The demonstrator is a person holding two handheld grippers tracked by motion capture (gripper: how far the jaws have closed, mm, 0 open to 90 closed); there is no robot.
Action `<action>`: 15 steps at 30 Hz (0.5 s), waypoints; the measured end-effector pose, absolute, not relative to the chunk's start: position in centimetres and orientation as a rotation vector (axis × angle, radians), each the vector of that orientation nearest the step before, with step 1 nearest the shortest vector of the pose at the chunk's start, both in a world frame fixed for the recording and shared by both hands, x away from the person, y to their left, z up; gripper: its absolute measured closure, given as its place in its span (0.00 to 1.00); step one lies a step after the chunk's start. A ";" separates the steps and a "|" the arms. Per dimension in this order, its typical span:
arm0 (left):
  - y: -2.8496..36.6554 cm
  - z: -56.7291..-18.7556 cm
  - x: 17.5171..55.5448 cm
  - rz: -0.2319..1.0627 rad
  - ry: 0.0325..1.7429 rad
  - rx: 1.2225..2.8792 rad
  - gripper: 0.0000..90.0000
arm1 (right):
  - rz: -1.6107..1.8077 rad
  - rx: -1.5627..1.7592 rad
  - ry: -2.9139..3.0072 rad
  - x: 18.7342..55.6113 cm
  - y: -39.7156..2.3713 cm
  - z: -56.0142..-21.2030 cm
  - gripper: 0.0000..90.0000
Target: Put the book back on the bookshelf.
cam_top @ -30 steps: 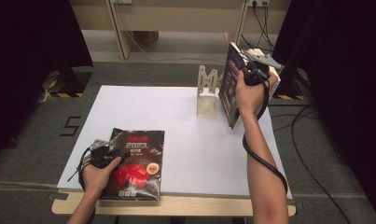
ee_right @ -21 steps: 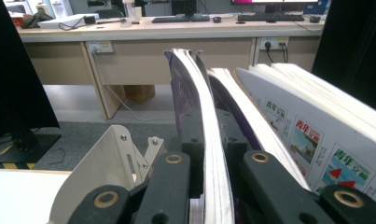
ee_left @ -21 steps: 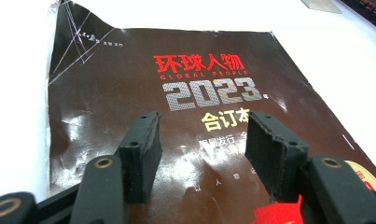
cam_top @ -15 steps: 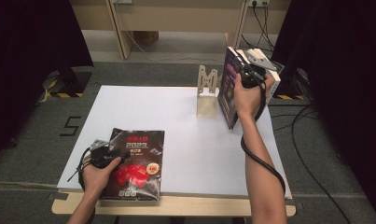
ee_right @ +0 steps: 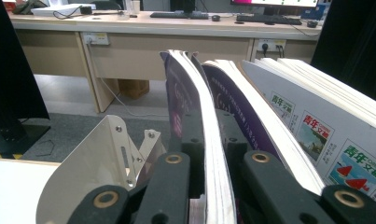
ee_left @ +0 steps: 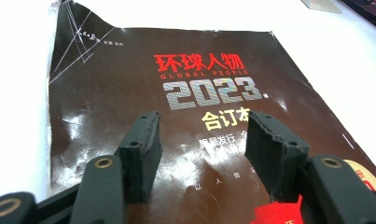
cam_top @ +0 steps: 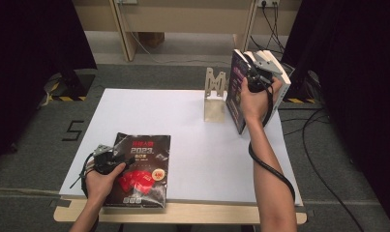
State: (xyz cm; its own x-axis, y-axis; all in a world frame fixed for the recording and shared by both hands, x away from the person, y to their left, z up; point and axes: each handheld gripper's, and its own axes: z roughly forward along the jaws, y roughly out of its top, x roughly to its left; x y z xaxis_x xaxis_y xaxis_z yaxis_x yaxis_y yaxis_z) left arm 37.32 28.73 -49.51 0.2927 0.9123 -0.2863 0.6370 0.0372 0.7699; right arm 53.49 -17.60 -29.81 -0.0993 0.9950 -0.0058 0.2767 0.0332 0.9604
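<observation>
High view showed a white table (cam_top: 192, 140) standing on grey carpet (cam_top: 47, 125), with a wooden desk (cam_top: 183, 19) and cables (cam_top: 323, 145) behind it and black curtains (cam_top: 33, 38) at both sides. At the table's near left a dark magazine (cam_top: 143, 169) lay flat, and the left gripper (cam_top: 116, 155) rested over its left edge with jaws spread and nothing between them. At the far right, beside a pale metal bookend (cam_top: 215, 96), the right gripper (cam_top: 251, 73) was clamped on the top edge of a purple book (cam_top: 235, 92) standing upright against other books (cam_top: 279, 79).
</observation>
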 end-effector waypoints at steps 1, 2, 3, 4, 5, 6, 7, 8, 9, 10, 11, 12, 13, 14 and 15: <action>28.7 -49.5 37.3 0.393 1.427 1.682 0.49 | 1.121 1.349 1.498 53.5 -17.7 -29.8 0.94; 28.7 -49.5 37.3 0.392 1.427 1.682 0.49 | 1.128 1.349 1.491 53.4 -17.6 -29.7 0.94; 28.7 -49.5 37.3 0.392 1.427 1.682 0.49 | 1.128 1.337 1.487 53.3 -17.6 -29.7 0.94; 28.7 -49.5 37.3 0.392 1.427 1.682 0.49 | 1.131 1.333 1.485 53.2 -17.5 -29.6 0.94; 28.7 -49.5 37.3 0.391 1.426 1.682 0.49 | 1.137 1.329 1.480 53.1 -17.4 -29.5 0.94; 28.7 -49.5 37.3 0.390 1.425 1.680 0.49 | 1.145 1.330 1.479 53.1 -17.4 -29.4 0.94; 28.6 -49.5 37.3 0.390 1.425 1.682 0.49 | 1.154 1.337 1.472 53.1 -17.4 -29.4 0.94; 28.6 -49.5 37.3 0.389 1.425 1.682 0.49 | 1.158 1.342 1.468 53.1 -17.4 -29.4 0.94; 28.6 -49.5 37.3 0.390 1.424 1.682 0.49 | 1.160 1.347 1.465 53.1 -17.5 -29.4 0.94; 28.7 -49.5 37.3 0.391 1.424 1.683 0.49 | 1.162 1.349 1.458 53.1 -17.5 -29.4 0.94; 28.7 -49.5 37.3 0.392 1.424 1.682 0.49 | 1.168 1.354 1.460 53.1 -17.4 -29.5 0.94; 28.7 -49.5 37.3 0.392 1.424 1.681 0.49 | 1.169 1.356 1.460 53.2 -17.4 -29.5 0.94; 28.7 -49.5 37.3 0.392 1.424 1.681 0.49 | 1.166 1.363 1.458 53.2 -17.3 -29.6 0.94; 28.7 -49.5 37.3 0.392 1.423 1.679 0.49 | 1.165 1.366 1.458 53.3 -17.3 -29.7 0.94; 28.7 -49.5 37.3 0.393 1.423 1.679 0.49 | 1.162 1.369 1.459 53.3 -17.3 -29.9 0.94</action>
State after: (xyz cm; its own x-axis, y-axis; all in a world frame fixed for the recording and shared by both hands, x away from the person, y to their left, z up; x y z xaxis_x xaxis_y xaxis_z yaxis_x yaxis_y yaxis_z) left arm 37.29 28.74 -49.47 0.2953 0.9111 -0.2876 0.6346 0.0379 0.7719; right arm 53.29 -17.29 -29.85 -0.0895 0.9954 0.0338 0.2560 -0.0098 0.9666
